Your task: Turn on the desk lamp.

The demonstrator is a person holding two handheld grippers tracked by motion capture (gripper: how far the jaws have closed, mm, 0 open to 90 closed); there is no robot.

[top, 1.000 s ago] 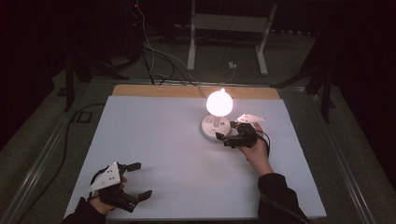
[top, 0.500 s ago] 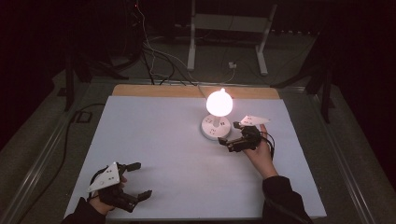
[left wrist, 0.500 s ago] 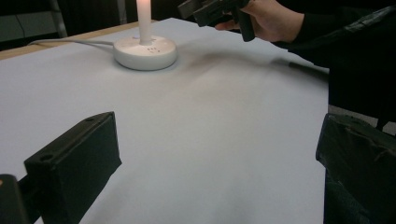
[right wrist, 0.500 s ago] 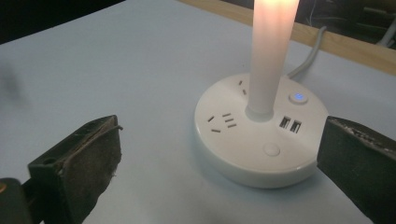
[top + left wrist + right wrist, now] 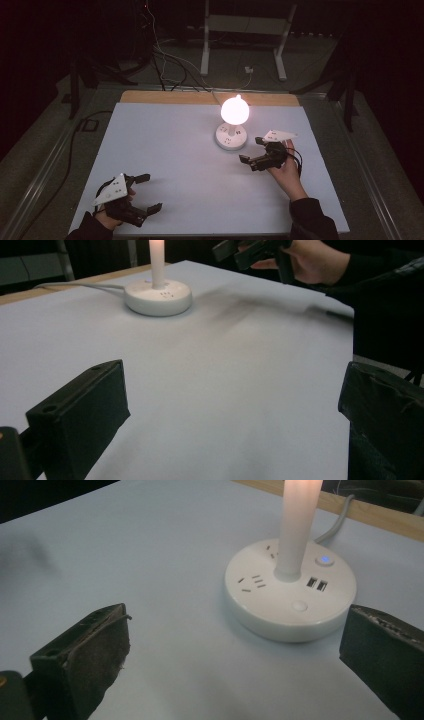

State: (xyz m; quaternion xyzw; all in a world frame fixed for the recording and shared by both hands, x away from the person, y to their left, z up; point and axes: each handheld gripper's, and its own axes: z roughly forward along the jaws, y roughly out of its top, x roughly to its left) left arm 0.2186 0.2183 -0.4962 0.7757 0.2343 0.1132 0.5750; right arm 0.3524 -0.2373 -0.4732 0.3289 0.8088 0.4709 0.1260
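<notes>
From the high view, one white table point(image 5: 165, 165) holds one lit lamp point(image 5: 234, 111) standing on one round white socket base point(image 5: 230, 136), placed toward the far side, right of the middle. Two grippers are in play. The right gripper point(image 5: 251, 151), held in the person's right hand point(image 5: 286, 167), sits just to the right of the base and a little nearer the person, its jaws spread wide and pointing left, with nothing between them. Compared with the earlier picture, this gripper has drawn back from the base, where it had been close against it, and its jaws have just been opening. The left gripper point(image 5: 148, 191) rests at the near left corner, well apart from the lamp, jaws open and empty, in the same spot as before.

In the left gripper view, its two black jaws frame bare table. The base point(image 5: 158, 296) stands far ahead at upper left, with its grey cable point(image 5: 82, 286) running left. The right gripper point(image 5: 241, 251) and hand point(image 5: 312, 261) hover at the top.

In the right gripper view, the base point(image 5: 290, 595) lies just ahead between the open jaws, nearer the right jaw, touching neither. One blue light point(image 5: 325, 559), one round button point(image 5: 300, 606) and two small slots point(image 5: 317, 584) show on it, and the lamp stem point(image 5: 295, 530) rises from its middle.
</notes>
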